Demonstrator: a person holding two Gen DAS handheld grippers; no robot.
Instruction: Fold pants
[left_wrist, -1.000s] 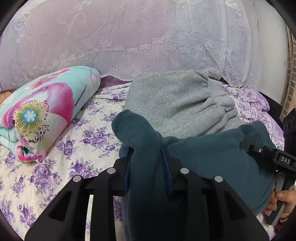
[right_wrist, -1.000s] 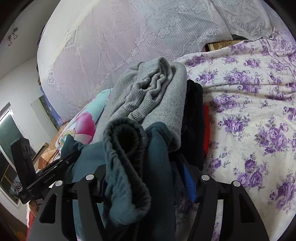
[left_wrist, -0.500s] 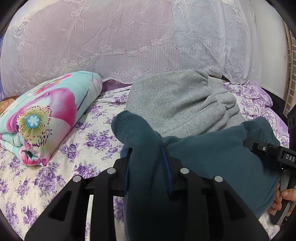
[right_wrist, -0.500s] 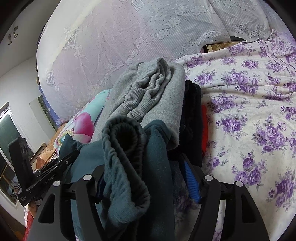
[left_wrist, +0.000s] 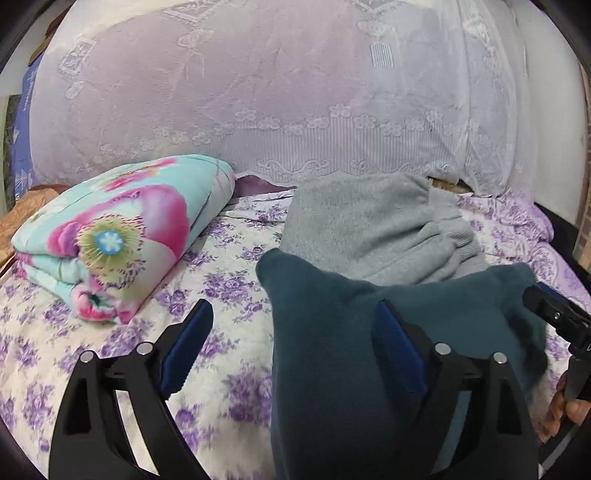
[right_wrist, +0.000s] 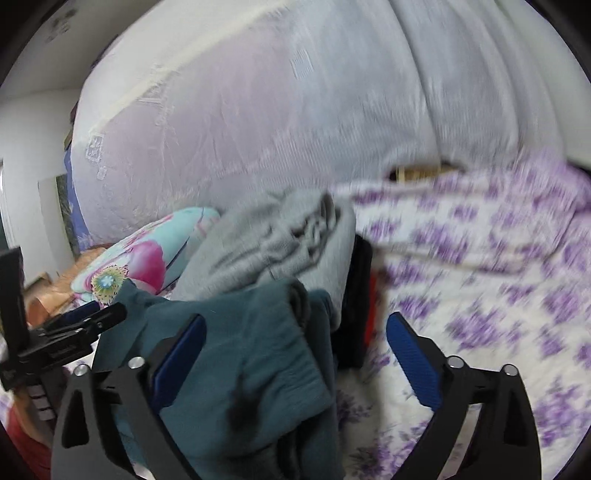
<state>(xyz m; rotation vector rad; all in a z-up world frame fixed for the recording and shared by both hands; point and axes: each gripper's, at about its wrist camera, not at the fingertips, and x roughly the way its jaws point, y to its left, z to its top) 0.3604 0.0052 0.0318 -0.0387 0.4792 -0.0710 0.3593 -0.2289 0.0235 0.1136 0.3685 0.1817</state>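
1. on the bed with the purple-flowered white bedspread (left_wrist: 229, 384), the dark teal fleece pants (left_wrist: 332, 369) lie bunched in a thick fold in front of a folded grey knit garment (left_wrist: 369, 225), overlapping its near edge.
2. the left gripper (left_wrist: 291, 347) has just been opening; its blue-padded fingers (left_wrist: 188, 343) now stand wide apart. the teal cloth sits between them against the right-hand pad, while the left-hand pad is clear of it, so nothing is clamped.
3. the right gripper (right_wrist: 295, 358) has also just been opening, and its fingers (right_wrist: 413, 362) are spread wide. the teal waistband end lies between them near the left pad, loose.
4. risk, as i judge it: the thick fleece looks springy, so with both grips let go the fold could relax and slump open, or slide off the grey garment's edge.
5. a pad could snag the nap while pulling away and drag the fold askew.
6. no box or basket shows in either view. the rolled turquoise-and-pink floral quilt (left_wrist: 122, 236) rests on the bed to the left, apart from the pants.
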